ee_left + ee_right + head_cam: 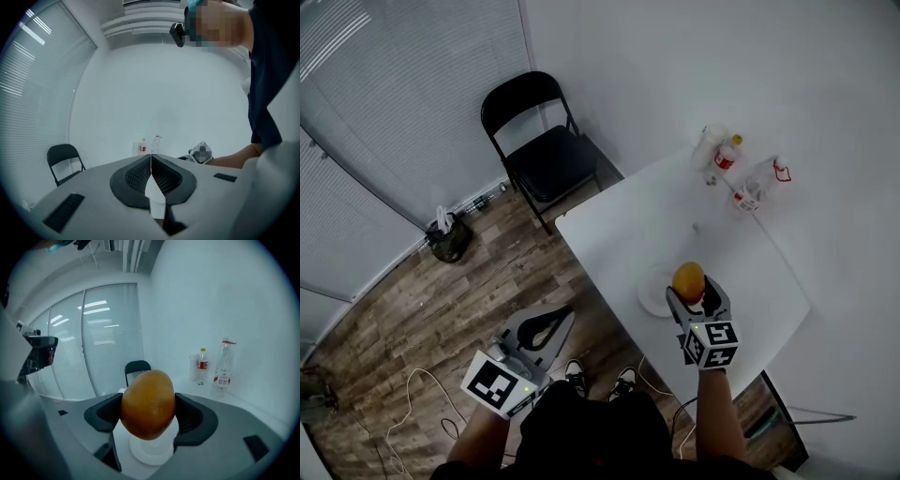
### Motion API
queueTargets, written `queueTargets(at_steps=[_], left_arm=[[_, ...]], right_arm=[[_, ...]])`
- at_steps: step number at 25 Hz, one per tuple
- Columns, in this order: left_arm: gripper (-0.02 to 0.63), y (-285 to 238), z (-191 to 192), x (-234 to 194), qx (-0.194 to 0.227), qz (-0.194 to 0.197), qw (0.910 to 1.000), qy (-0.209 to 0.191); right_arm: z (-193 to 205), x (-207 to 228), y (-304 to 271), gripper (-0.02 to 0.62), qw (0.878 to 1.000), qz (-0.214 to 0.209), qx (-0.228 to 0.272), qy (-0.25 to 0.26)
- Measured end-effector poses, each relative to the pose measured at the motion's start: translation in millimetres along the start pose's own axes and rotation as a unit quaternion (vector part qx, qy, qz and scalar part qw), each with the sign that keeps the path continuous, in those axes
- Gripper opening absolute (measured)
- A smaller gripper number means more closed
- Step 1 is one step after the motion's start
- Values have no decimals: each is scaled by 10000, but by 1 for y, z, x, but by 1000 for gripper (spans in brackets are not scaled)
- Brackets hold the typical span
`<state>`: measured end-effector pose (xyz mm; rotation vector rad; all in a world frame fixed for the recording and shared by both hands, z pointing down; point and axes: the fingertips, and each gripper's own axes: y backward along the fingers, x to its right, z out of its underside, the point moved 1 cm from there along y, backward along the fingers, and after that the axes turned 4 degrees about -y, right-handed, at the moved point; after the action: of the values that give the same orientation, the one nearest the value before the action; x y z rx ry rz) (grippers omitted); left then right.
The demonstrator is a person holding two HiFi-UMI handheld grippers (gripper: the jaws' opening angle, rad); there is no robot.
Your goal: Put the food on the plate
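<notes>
An orange, egg-shaped piece of food (688, 278) (148, 404) is clamped between the jaws of my right gripper (692, 292) (148, 412), held above the white table. A small white plate (655, 292) (150, 451) lies on the table just below and to the left of it, near the table's front edge. My left gripper (546, 328) (151, 169) hangs off the table over the wooden floor, jaws pressed together with nothing between them.
The white table (722, 244) stands in a corner. Bottles and a white cup (717, 153) (201, 365) (142, 146) cluster at its far end against the wall. A black folding chair (542, 155) (64, 159) (137, 369) stands beyond the table's left corner. Cables (412, 394) trail on the floor.
</notes>
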<state>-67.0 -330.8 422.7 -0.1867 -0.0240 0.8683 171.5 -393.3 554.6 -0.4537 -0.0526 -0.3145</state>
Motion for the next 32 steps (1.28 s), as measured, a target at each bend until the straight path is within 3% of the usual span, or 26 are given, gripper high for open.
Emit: queueTargets(at_steps=[7, 12, 32], left_arm=[[23, 6, 11, -11, -101, -433, 9990, -48], [23, 5, 14, -14, -157, -578, 9982, 22], [23, 10, 20, -15, -252, -607, 9978, 8]], right_arm=[[75, 12, -57, 360, 9922, 11, -1151, 484], [115, 17, -80, 360, 9839, 7, -1723, 469], [149, 21, -93, 362, 9768, -17, -2115, 328]])
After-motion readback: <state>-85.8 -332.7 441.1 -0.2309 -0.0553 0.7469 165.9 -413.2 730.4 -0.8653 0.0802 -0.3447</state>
